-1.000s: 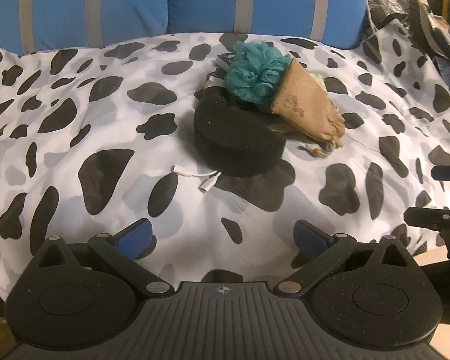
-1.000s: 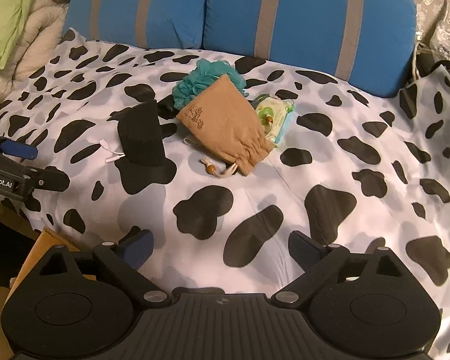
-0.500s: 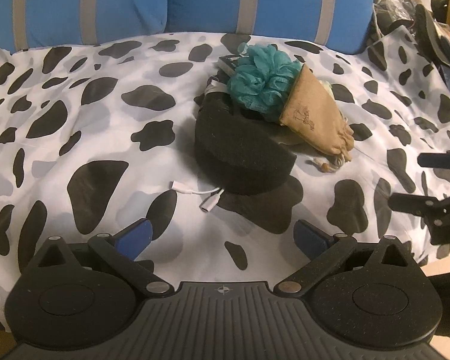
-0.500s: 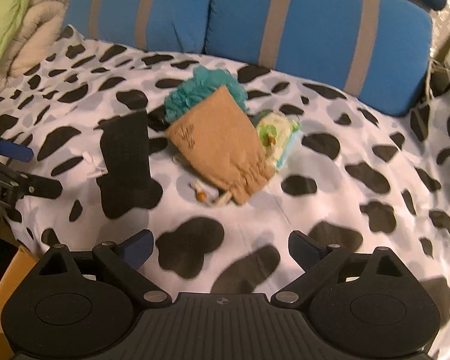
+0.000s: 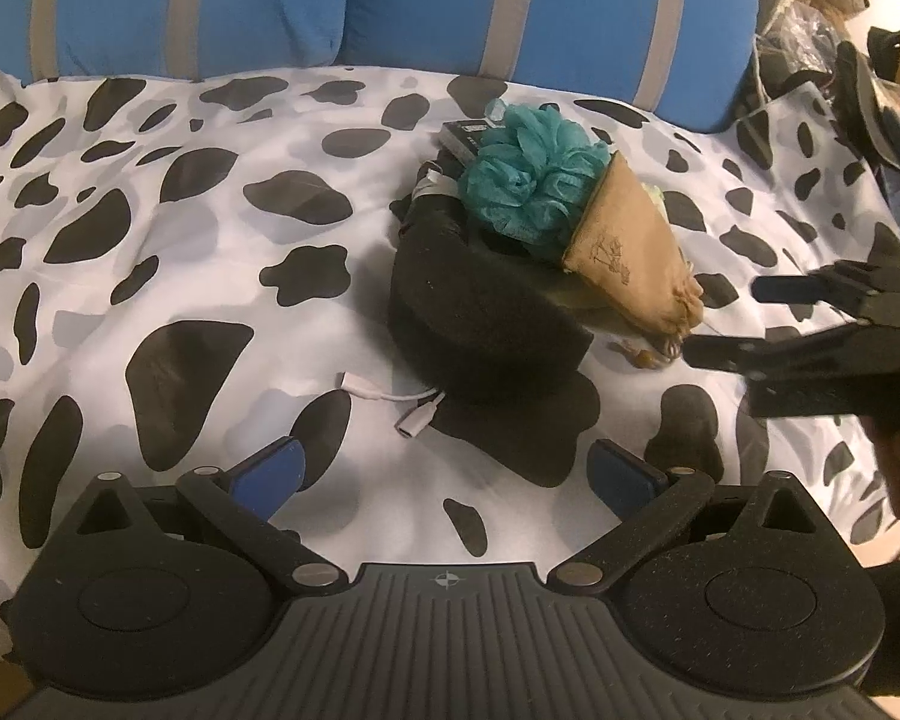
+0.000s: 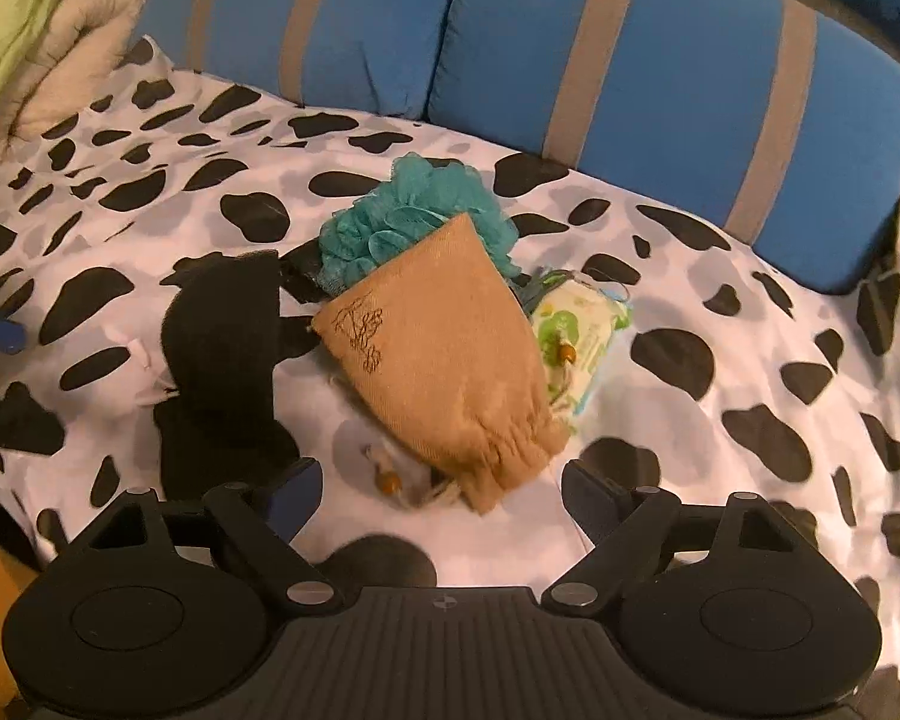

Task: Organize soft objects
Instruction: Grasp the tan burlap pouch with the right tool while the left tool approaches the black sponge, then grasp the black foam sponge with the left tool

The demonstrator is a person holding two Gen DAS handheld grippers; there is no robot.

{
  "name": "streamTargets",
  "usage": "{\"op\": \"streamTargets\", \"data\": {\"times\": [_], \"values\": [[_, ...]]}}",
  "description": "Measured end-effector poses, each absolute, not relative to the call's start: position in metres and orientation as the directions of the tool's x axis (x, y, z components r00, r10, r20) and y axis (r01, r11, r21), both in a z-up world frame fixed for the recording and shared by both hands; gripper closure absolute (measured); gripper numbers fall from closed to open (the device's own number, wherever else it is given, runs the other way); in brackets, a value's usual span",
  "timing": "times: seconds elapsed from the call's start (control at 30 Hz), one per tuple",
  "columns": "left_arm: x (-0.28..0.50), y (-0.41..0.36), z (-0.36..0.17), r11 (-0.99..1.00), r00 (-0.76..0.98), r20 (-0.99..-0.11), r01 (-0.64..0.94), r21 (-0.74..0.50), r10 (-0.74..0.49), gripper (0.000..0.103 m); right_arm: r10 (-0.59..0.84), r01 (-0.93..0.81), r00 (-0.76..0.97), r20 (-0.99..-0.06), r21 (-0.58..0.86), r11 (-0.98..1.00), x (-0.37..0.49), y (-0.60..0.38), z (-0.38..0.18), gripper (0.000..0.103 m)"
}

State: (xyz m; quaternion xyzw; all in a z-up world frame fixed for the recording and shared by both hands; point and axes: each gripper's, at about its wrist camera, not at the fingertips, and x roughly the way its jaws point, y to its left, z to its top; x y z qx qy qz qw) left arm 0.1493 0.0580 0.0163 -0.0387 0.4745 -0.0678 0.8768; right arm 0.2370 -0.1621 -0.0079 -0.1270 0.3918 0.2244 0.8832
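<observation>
Bed: a cow-print sheet [image 6: 720, 312] covers it, with two blue pillows with grey stripes [image 6: 630, 60] propped along the far edge; everything soft sits in one small heap near the middle.

Heap: a tan drawstring pouch [image 6: 444, 360] lies slanted on top, its gathered mouth toward the near edge. A teal bath pouf [image 6: 414, 210] pokes out from under its far end, and a pale green packet [image 6: 576, 330] is tucked under its right side.

Black foam block [image 5: 480, 312]: just left of the pouch, touching the pile; a small white adapter cable [image 5: 390, 402] lies at its near corner.

Right tool [image 6: 441, 486]: fingers spread wide but closing in, with the pouch's gathered mouth and its beaded cord ends just between the tips. The pads are not pressing on anything yet. It angles down at the pouch, presumably because that top piece must come off before the rest can be sorted.

Left tool [image 5: 444, 474]: spread wide over bare sheet, empty, aimed at the foam block (likely waiting its turn).

Step in hand: my guess is the first pick, the pouch.

Risk: the loose cords could be pinched instead of the cloth.
</observation>
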Motion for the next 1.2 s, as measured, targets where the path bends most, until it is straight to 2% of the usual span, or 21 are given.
{"op": "streamTargets", "data": {"times": [0.17, 0.47, 0.5, 0.57, 0.63, 0.73, 0.9, 1.2], "values": [[0.151, 0.062, 0.013, 0.986, 0.516, -0.840, 0.078, -0.150, -0.168, 0.000, 0.274, -0.516, 0.595, -0.756, -0.098, 0.851, 0.252, -0.145, -0.019, 0.016], [0.154, 0.061, 0.011, 0.981, 0.492, -0.849, 0.086, -0.172, -0.192, 0.000, 0.166, -0.536, 0.653, -0.739, -0.296, 0.791, 0.259, -0.113, -0.047, 0.026], [0.155, 0.061, 0.010, 0.981, 0.491, -0.850, 0.091, -0.170, -0.193, 0.000, 0.163, -0.542, 0.658, -0.736, -0.311, 0.781, 0.258, -0.110, -0.049, 0.030], [0.155, 0.062, 0.009, 0.983, 0.487, -0.854, 0.083, -0.164, -0.183, 0.000, 0.157, -0.552, 0.663, -0.732, -0.337, 0.763, 0.256, -0.105, -0.051, 0.044], [0.156, 0.063, 0.009, 0.982, 0.485, -0.854, 0.075, -0.174, -0.188, 0.000, 0.167, -0.555, 0.673, -0.721, -0.343, 0.757, 0.252, -0.104, -0.047, 0.074], [0.155, 0.064, 0.008, 0.982, 0.486, -0.854, 0.069, -0.177, -0.188, 0.000, 0.183, -0.546, 0.681, -0.709, -0.325, 0.772, 0.251, -0.108, -0.038, 0.094], [0.156, 0.063, 0.008, 0.981, 0.494, -0.848, 0.069, -0.179, -0.189, 0.000, 0.212, -0.500, 0.696, -0.686, -0.251, 0.829, 0.253, -0.127, -0.018, 0.098], [0.162, 0.066, 0.014, 0.982, 0.552, -0.815, 0.045, -0.182, -0.176, 0.000, 0.203, -0.432, 0.729, -0.654, -0.209, 0.878, 0.246, -0.158, 0.009, 0.099]]}}
